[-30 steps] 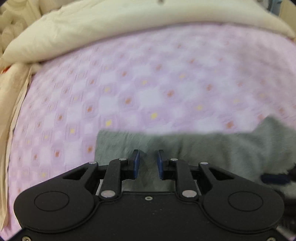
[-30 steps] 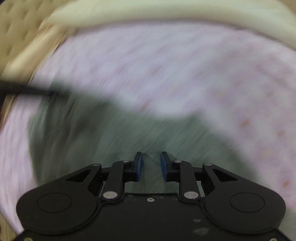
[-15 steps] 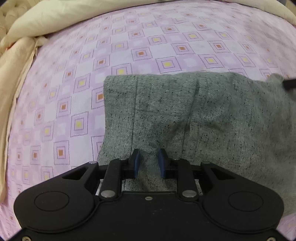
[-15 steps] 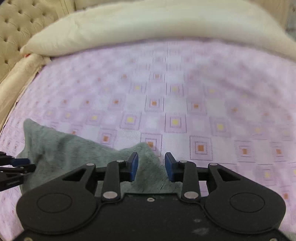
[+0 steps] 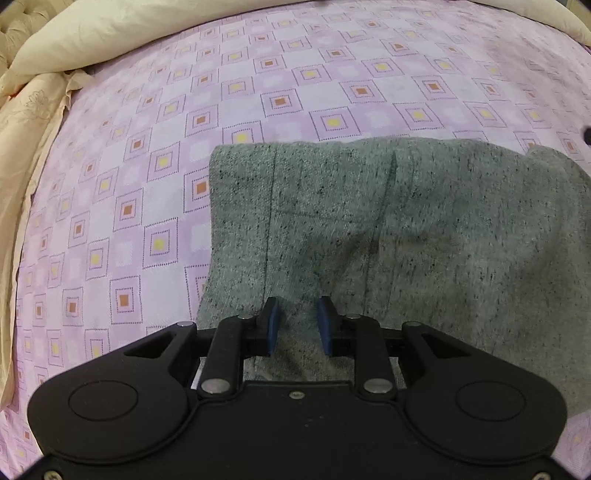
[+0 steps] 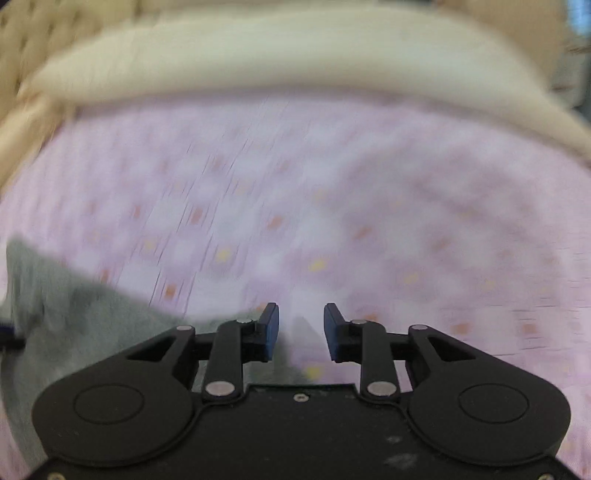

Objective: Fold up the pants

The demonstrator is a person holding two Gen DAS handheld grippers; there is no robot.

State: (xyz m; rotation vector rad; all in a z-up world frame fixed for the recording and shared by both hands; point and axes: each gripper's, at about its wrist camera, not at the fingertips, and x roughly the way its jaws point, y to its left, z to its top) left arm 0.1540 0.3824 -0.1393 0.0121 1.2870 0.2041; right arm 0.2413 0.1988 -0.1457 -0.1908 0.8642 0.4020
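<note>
Grey speckled pants (image 5: 424, 236) lie folded on a bed, their long axis running left to right across the left wrist view, with one squared end toward the left and the rest of the cloth running off the right edge of the frame. The fabric is a heathered grey knit flecked with black; vertical seam lines and a shallow crease cross it, and its far edge is straight against the bedsheet (image 5: 280, 96), a lilac print of nested squares with orange and yellow centres. A cream duvet (image 5: 110, 33) is bunched along the head of the bed.

The left hand-held gripper (image 5: 297, 325) sits directly over the near edge of the pants, close to their left end. Its blue pads stand a narrow gap apart, with grey cloth showing between them; whether the cloth is pinched cannot be told.

In the right wrist view, heavily blurred, the right hand-held gripper (image 6: 301, 326) is parted about as far, with only bedsheet (image 6: 369, 206) visible between the pads. There the pants (image 6: 74, 317) lie to the lower left of the gripper, reaching under its left finger, with the duvet (image 6: 280, 55) beyond.
</note>
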